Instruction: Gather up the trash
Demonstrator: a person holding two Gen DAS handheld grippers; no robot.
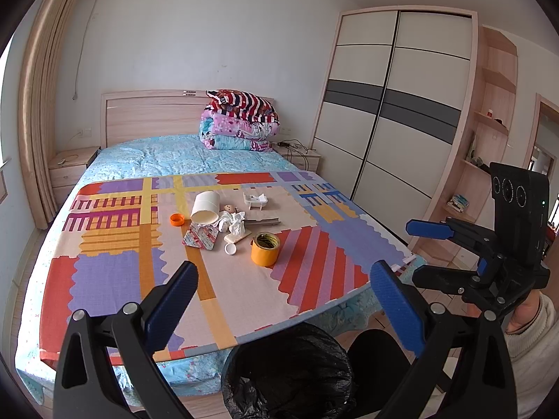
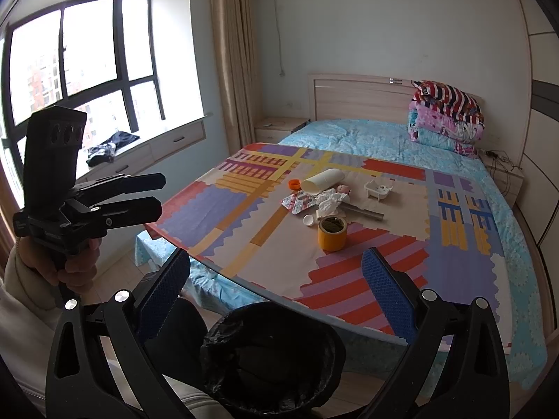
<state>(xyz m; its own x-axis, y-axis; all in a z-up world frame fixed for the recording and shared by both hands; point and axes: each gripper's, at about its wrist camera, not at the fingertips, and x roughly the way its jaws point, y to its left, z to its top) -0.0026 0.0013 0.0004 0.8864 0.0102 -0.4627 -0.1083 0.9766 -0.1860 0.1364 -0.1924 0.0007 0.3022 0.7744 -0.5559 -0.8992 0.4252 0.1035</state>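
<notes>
left gripper (image 1: 284,291): jaws spread wide, nothing between them, held above the bin off the bed's foot edge.
right gripper (image 2: 276,288): jaws wide apart too, empty, over the same bin.
bin (image 2: 272,352): black liner, on the floor against the foot edge of the bed (image 1: 115,276).
trash: clustered mid-bed on the patterned cloth, well apart from both grippers.
tape roll (image 1: 265,248): orange, upright, nearest the foot edge.
white cap (image 1: 230,249): just left of the tape.
crumpled tissue (image 1: 233,222): behind the cap, beside the foil wrapper (image 1: 200,238).
paper cup (image 1: 206,207): on its side, orange lid (image 1: 177,219) to its left.
white tray (image 1: 256,200): behind the pile, toward the headboard.
</notes>
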